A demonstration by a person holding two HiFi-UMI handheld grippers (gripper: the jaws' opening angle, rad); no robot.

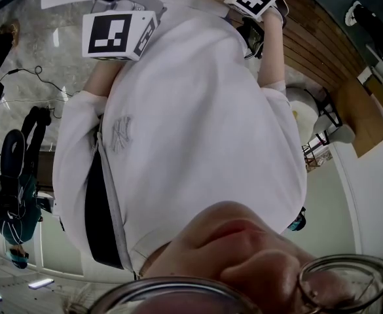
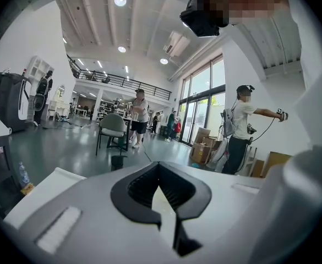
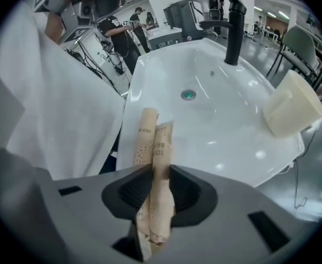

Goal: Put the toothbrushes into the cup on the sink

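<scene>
The right gripper (image 3: 159, 175) is clamped on two brown paper-wrapped toothbrushes (image 3: 154, 139) above the white ceramic sink (image 3: 221, 125). The cream square-sided cup (image 3: 293, 106) sits on the sink's rim, apart from them. The left gripper (image 2: 159, 172) has its jaws together, holding nothing.

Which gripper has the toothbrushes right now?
The right gripper: its fingers clamp two paper-wrapped toothbrushes, pointing toward the sink. The left gripper has nothing between its fingers.
</scene>
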